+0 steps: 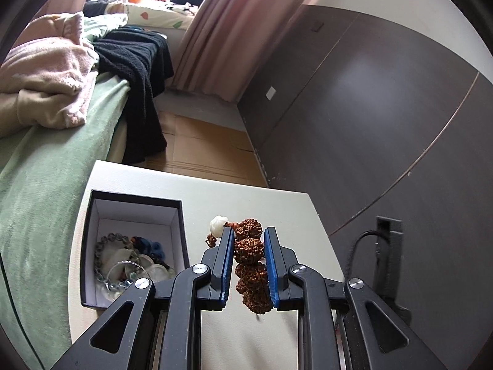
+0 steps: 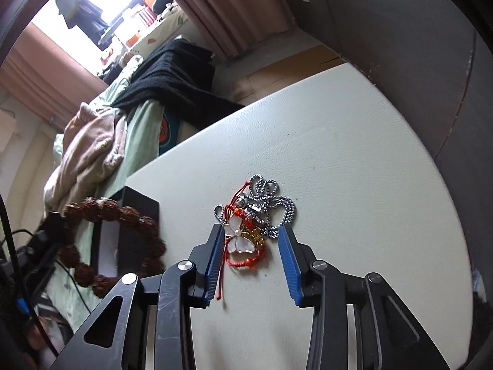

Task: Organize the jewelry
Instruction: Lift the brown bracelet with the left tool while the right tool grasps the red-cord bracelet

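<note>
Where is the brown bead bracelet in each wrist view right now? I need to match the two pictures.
Left wrist view: the brown bead bracelet is low in the centre, clamped between the left gripper's blue pads.
Right wrist view: the bracelet is at the lower left, a blurred ring hanging beside the table.
Shared landmark: the black box on the table, next to the bracelet in both.

box [image 1: 135,246] on table [image 1: 240,197], left | bracelets [image 1: 129,262] inside | necklace pile [image 2: 255,225] right
</note>
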Demonstrator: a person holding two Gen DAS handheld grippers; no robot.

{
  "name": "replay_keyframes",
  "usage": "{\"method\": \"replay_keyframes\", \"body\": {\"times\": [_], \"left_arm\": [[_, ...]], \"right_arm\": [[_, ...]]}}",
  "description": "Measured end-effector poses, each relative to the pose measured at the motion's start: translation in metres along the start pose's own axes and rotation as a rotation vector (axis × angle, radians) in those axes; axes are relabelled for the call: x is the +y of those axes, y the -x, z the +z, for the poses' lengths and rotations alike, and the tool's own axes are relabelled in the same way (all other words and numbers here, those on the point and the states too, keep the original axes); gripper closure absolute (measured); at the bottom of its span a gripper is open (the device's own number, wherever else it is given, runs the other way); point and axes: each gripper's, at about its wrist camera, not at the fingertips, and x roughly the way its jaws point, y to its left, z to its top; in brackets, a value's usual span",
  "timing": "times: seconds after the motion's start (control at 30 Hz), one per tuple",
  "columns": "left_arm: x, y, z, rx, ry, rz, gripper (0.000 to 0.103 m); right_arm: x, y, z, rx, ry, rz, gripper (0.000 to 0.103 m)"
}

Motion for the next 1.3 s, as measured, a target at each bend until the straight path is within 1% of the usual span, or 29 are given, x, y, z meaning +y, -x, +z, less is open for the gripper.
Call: {"method": "replay_keyframes", "body": {"times": [0.1,0.17,0.2,0.23,0.27,0.33,0.4,0.47,0.57,0.8,0.83,0.87,0.9,0.93,1.0,1.03,1.07,1.17,1.3], "left_arm": [[0.004,-0.002,0.001,0.004,0.003,0.008,0.083],[0.007,-0.003,0.002,0.01,0.009,0.013,0.083],[0.007,-0.002,0.002,0.011,0.01,0.014,0.083],[0.008,-0.002,0.002,0.012,0.012,0.016,0.083],[0.008,-0.002,0.002,0.013,0.013,0.018,0.083],[0.008,-0.002,0.002,0.014,0.013,0.022,0.083],[0.008,-0.001,0.002,0.016,0.012,0.027,0.083],[0.008,0.001,0.001,0.014,0.013,0.028,0.083],[0.007,0.006,0.001,0.001,0.016,0.026,0.083],[0.011,0.02,0.0,-0.034,0.033,0.033,0.083],[0.011,0.022,-0.001,-0.035,0.033,0.033,0.083],[0.012,0.023,-0.001,-0.036,0.033,0.034,0.083],[0.012,0.025,-0.001,-0.037,0.033,0.034,0.083],[0.012,0.025,-0.001,-0.036,0.033,0.034,0.083],[0.015,0.025,0.0,-0.036,0.038,0.032,0.083],[0.016,0.024,0.001,-0.036,0.039,0.032,0.083],[0.017,0.024,0.001,-0.035,0.041,0.032,0.083],[0.019,0.023,0.003,-0.033,0.046,0.034,0.083],[0.022,0.019,0.005,-0.029,0.053,0.036,0.083]], "right_arm": [[0.001,-0.009,0.001,0.016,0.009,-0.012,0.065],[0.002,-0.016,0.001,0.032,0.018,-0.024,0.068],[0.003,-0.017,0.001,0.02,0.024,-0.031,0.07],[0.003,-0.017,0.002,0.02,0.027,-0.038,0.072],[0.003,-0.018,0.002,0.025,0.029,-0.041,0.078],[0.003,-0.02,0.002,0.046,0.023,-0.013,0.084],[0.003,-0.018,0.002,0.052,0.032,-0.019,0.088],[0.004,-0.017,-0.001,0.068,0.037,-0.025,0.098],[0.002,-0.013,-0.003,0.072,0.017,-0.002,0.1],[-0.001,0.015,-0.006,0.021,-0.015,0.074,0.1],[0.0,0.017,-0.006,0.015,-0.01,0.069,0.1],[0.002,0.019,-0.006,0.008,0.007,0.044,0.1],[0.003,0.019,-0.007,0.018,0.013,0.018,0.1],[0.002,0.016,-0.007,0.034,0.009,0.012,0.1],[0.0,0.008,-0.006,0.075,0.0,0.019,0.094],[-0.001,0.004,-0.007,0.086,-0.005,0.015,0.085],[-0.001,0.001,-0.008,0.085,-0.009,0.008,0.081],[0.001,-0.006,-0.009,0.099,-0.007,0.012,0.081],[0.002,-0.013,-0.008,0.1,-0.008,-0.007,0.081]]}}
